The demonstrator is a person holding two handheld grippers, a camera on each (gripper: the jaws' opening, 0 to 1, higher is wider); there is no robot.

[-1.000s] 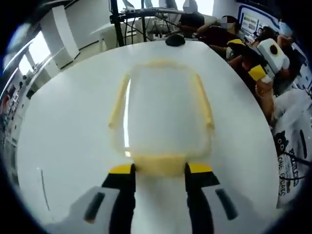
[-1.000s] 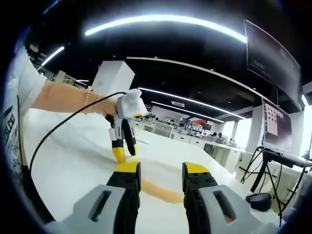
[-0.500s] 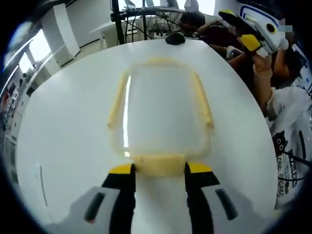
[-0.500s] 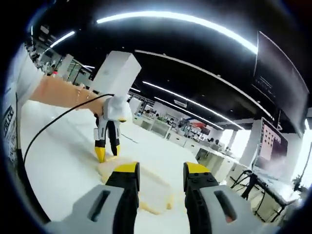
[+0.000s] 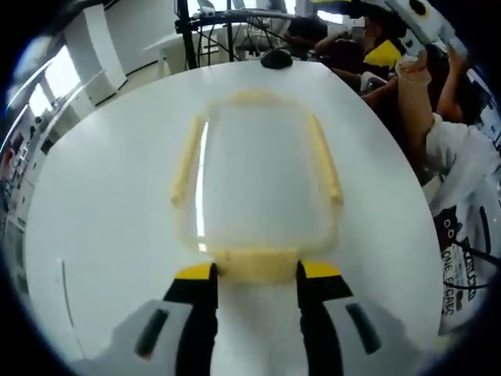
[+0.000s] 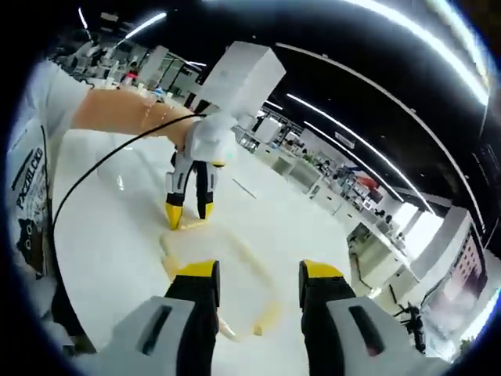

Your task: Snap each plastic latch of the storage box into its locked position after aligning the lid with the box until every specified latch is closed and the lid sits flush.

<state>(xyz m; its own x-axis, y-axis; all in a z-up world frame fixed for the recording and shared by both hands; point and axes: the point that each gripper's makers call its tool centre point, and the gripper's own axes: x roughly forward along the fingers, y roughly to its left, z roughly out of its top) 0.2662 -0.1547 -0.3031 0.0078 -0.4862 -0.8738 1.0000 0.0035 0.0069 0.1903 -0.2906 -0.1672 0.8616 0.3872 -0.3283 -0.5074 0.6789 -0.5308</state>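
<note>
— Storage box: where? Clear plastic storage box (image 5: 258,188) with yellow latches lies on the round white table (image 5: 102,219).

— Grippers? Left gripper (image 5: 256,272) spread wide astride its near yellow latch (image 5: 254,263); right gripper (image 6: 256,272) above, wide, empty.

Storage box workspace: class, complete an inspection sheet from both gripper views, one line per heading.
Surface: white table, glossy.
Job's things: clear storage box with lid on; yellow latch between the left tongs.
Clutter: dark round object at the far table edge.
Grippers: left tongs open, straddling the near latch; right tongs open, raised above the box.
Cables: black cable running from the left gripper.
Surroundings: open office, ceiling strip lights, seated people.
</note>
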